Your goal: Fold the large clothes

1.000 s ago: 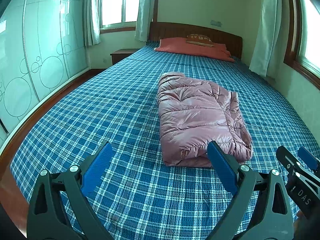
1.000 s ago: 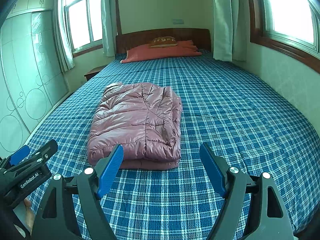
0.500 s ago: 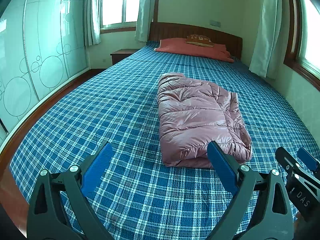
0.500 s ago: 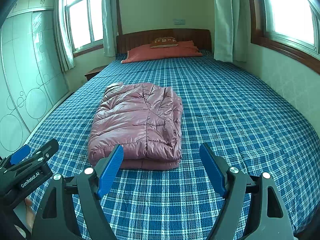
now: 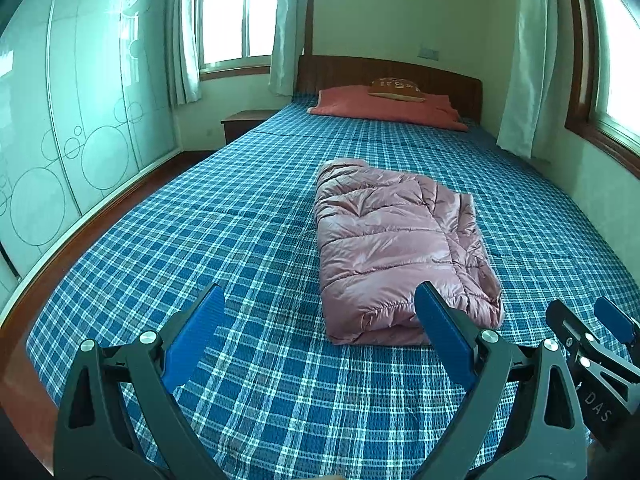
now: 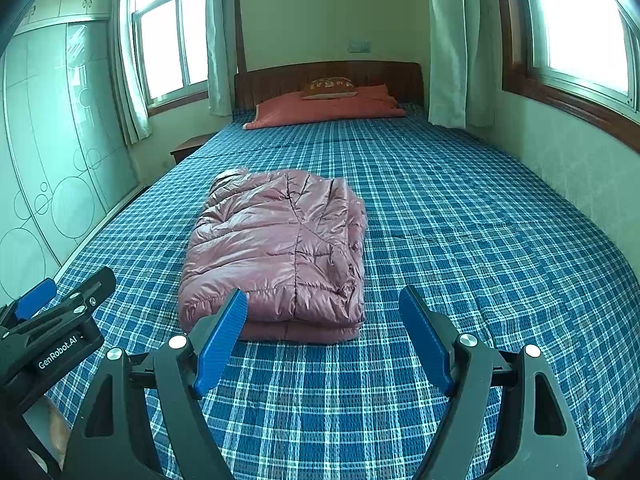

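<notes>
A shiny pink quilted down jacket is seen lying folded into a compact rectangular bundle on the bed covered with a blue-and-white checked spread, roughly mid-bed and toward its foot. The left tool is held with its blue pads spread wide and nothing between them, short of the bundle's near edge. The right tool is likewise spread and empty, apart from the cloth.

Compared with the views from a second ago, almost nothing has been altered: the bundle has kept its shape and place, and both tools have been kept hovering at the foot of the bed, with only a slight drift. From this it is judged that the folding is finished, or nearly so, and that the tools have been drawn back. An orange-red pillow is seen at the wooden headboard, well apart from the jacket.
</notes>
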`<state>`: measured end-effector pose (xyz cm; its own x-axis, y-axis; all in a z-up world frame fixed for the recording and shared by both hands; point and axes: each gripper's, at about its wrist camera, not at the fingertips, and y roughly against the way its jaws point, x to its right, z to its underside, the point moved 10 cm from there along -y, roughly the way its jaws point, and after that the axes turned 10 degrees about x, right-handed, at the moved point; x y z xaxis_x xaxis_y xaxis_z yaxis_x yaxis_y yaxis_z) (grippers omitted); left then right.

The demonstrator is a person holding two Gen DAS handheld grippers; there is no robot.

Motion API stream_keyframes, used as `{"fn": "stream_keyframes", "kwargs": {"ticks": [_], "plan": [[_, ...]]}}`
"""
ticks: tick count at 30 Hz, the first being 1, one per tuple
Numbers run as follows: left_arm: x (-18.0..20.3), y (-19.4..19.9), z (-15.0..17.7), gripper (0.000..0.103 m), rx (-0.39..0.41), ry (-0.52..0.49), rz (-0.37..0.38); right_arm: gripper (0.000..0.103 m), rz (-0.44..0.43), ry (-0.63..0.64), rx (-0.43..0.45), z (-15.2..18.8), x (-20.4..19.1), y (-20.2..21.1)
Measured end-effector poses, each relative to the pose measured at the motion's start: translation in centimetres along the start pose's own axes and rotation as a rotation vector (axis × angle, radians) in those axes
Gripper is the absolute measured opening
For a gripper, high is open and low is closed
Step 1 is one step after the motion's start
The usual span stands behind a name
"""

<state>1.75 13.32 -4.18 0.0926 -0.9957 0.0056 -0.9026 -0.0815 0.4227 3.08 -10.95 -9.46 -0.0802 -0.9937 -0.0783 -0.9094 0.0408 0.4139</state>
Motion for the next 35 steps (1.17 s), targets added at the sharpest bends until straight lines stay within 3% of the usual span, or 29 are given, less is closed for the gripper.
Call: {"fn": "stream_keyframes", "kwargs": {"ticks": [7,9,22,28,30,35], "plan": [[0.0,0.2,-0.6,0.096,0.022,-0.007,0.001,0.077,-0.003,0.000,0.004,-0.2,0.0,-0.2],[0.0,0.2,-0.7,0.101,0.027,-0.010,0.000,0.077,-0.003,0.001,0.002,-0.1,0.0,-0.3],[0.2,-1.0,-0.6,0.101,0.023,-0.009,0.014,0.077,0.000,0.014,-0.019,0.5,-0.3,-1.4],[-0.1,-3.0,0.4,0.101,-0.025,0.027,0.036,0.077,0.006,0.015,-0.031,1.2,0.0,-2.6],[-0.7,-3.8,0.5,0.101,-0.015,0.026,0.011,0.085,0.022,0.014,-0.034,1.5,0.6,-3.1],[-4.7,-8.7,2.8,0.101,-0.095,0.025,-0.057,0.085,0.069,-0.017,-0.068,2.9,4.5,-5.5]]}}
